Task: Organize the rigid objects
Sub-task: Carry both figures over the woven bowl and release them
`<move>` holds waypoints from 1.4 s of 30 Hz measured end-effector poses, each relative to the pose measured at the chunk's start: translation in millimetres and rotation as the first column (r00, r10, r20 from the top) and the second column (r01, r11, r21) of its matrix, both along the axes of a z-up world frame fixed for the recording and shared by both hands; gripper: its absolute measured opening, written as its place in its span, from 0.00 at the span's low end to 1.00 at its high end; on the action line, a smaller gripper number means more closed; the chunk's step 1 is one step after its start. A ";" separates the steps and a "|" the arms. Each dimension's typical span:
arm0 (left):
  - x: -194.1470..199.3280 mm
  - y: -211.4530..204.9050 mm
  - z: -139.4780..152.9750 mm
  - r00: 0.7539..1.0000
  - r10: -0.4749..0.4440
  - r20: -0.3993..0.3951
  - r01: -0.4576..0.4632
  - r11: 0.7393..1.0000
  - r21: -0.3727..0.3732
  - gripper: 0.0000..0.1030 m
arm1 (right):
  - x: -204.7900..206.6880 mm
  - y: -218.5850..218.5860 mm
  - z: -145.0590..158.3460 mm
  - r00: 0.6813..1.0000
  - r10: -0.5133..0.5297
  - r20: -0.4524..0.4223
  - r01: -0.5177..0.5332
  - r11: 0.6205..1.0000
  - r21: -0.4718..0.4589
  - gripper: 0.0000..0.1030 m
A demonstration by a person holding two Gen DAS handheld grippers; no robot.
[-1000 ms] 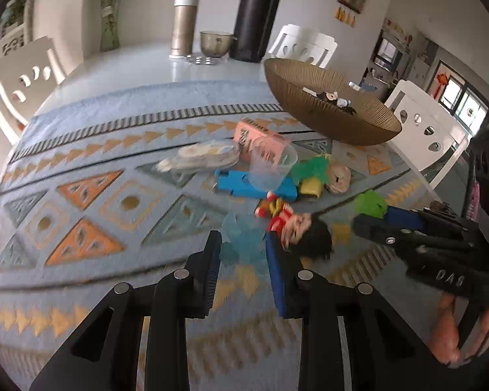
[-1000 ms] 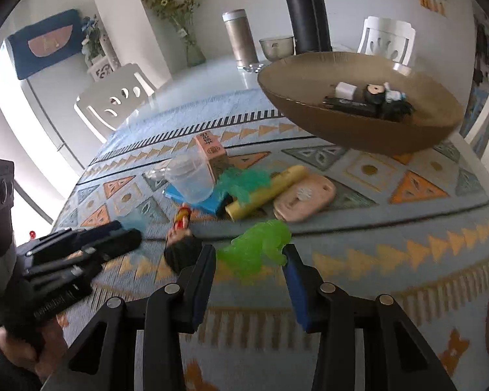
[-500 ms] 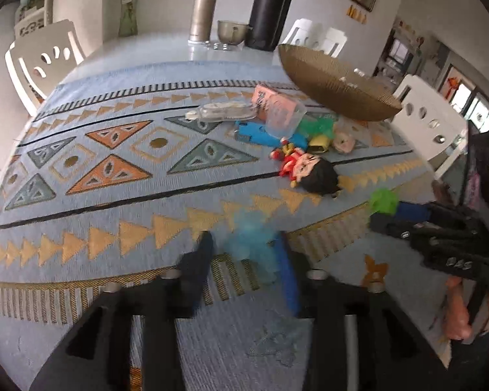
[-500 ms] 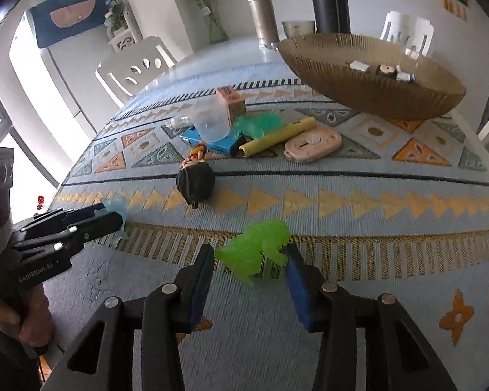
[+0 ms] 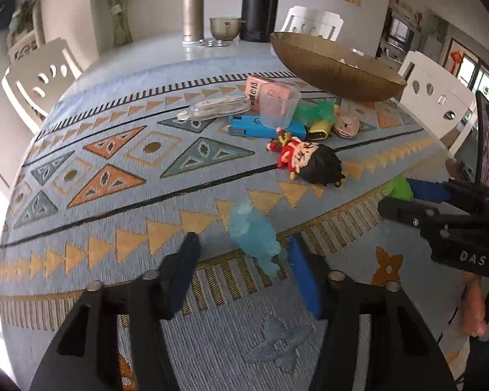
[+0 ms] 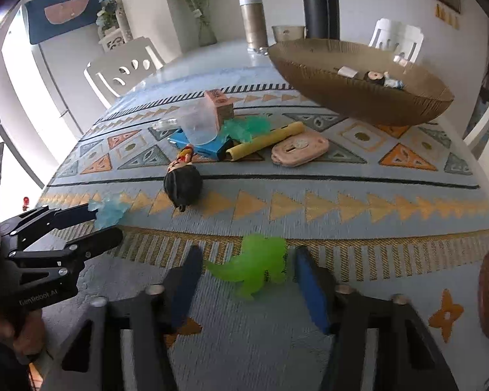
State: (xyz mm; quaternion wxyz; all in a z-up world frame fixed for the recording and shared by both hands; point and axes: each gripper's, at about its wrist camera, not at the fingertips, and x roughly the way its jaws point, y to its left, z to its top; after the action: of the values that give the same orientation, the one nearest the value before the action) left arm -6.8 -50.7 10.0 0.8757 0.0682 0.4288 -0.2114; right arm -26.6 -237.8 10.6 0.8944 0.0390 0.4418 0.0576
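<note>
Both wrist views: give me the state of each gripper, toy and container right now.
left gripper: open, blue dinosaur between its fingers
right gripper: open, green dinosaur between its fingers
blue dinosaur: whether it rests on the cloth, cannot tell
green dinosaur: same, cannot tell
doll: lying flat
clear cup: upright, looks empty
woven bowl: holds several small items

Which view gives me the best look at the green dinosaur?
The right wrist view: the green dinosaur sits whole and centred between the right gripper fingers. The left wrist view shows only a green sliver at those fingers' tips.
</note>
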 end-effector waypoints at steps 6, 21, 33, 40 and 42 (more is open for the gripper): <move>0.0 -3.1 1.2 1.000 -0.023 -0.002 0.023 1.000 -0.012 0.33 | -9.7 8.4 9.0 0.996 0.016 0.085 -0.010 0.998 -0.067 0.49; 0.9 -11.5 18.6 0.999 -0.020 0.041 0.022 0.999 -0.047 0.26 | -18.6 13.9 14.6 0.989 0.025 0.144 -0.012 0.996 -0.093 0.49; 17.4 -52.2 108.5 0.970 -0.122 0.211 0.148 0.983 -0.111 0.26 | -16.5 -23.2 31.7 0.986 -0.085 0.146 0.079 0.996 0.048 0.49; 51.6 -113.0 154.6 0.938 -0.172 0.300 0.220 0.966 -0.135 0.26 | 4.7 -77.7 102.7 0.937 -0.240 0.255 0.220 0.970 0.104 0.49; 66.0 -132.3 152.5 0.942 -0.182 0.283 0.230 0.962 -0.145 0.26 | 21.4 -98.7 115.7 0.915 -0.308 0.262 0.283 0.950 0.129 0.49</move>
State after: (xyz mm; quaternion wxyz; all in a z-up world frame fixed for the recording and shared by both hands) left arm 59.2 -183.0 162.5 0.9011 0.0630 0.2768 -0.3278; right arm -5.1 -336.5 126.3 0.9434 0.1364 0.2974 -0.0539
